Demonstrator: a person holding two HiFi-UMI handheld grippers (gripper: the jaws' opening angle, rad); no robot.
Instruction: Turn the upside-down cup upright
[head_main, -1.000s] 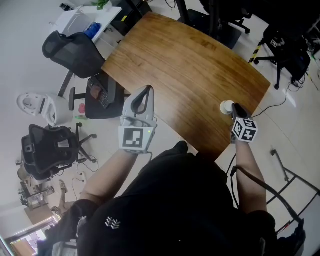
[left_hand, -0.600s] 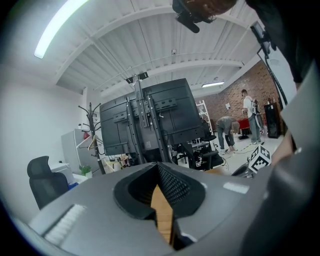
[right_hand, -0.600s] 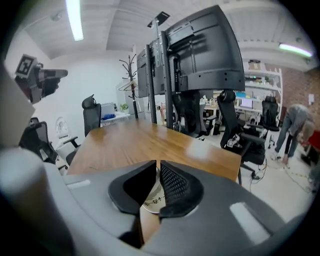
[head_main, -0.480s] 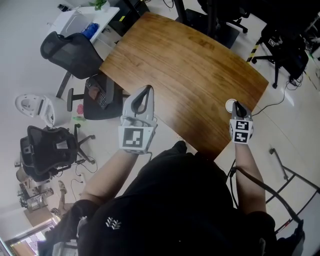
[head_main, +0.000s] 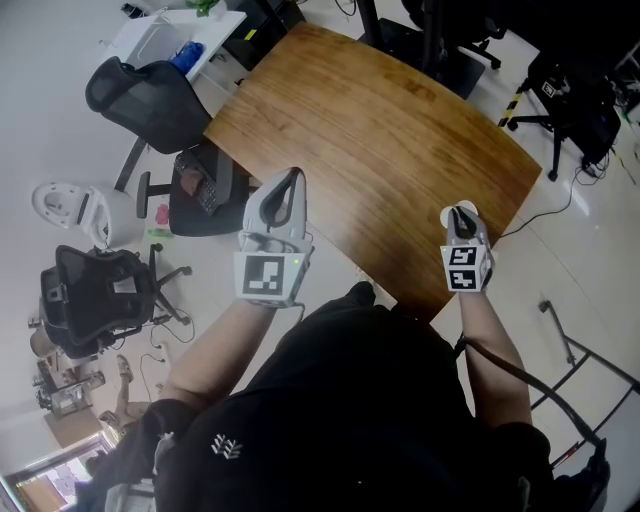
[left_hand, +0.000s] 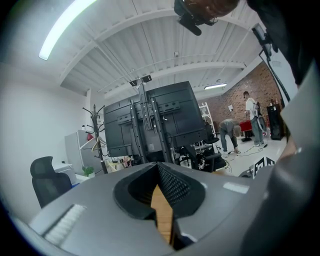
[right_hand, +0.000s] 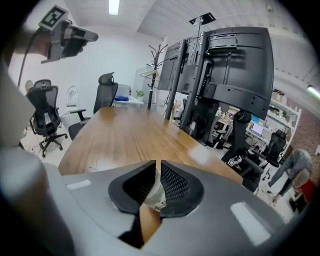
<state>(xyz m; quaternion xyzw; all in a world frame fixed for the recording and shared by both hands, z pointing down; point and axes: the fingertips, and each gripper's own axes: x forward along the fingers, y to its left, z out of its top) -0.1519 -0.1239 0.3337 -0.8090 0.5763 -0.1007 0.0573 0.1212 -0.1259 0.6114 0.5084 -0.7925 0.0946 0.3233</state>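
A small white cup (head_main: 456, 211) is at the near right corner of the wooden table (head_main: 380, 130). My right gripper (head_main: 462, 222) pinches the cup's wall. In the right gripper view the cup (right_hand: 152, 192) sits squeezed between the ribbed pads, tilted, just above the wood, while the jaws are opening slightly. My left gripper (head_main: 291, 178) hovers over the table's near left edge with its tips together and nothing between them. In the left gripper view its jaws (left_hand: 157, 172) meet, and only wood shows below them.
Black office chairs (head_main: 150, 100) and a white desk (head_main: 165, 35) stand left of the table. More chairs and a cable (head_main: 560, 205) lie at the right. Monitor stands (right_hand: 220, 65) rise beyond the table's far end. The person's body is against the near edge.
My right gripper has rolled, so its marker cube now faces up. It has shifted slightly left with the cup in its jaws. The left gripper has stayed put.
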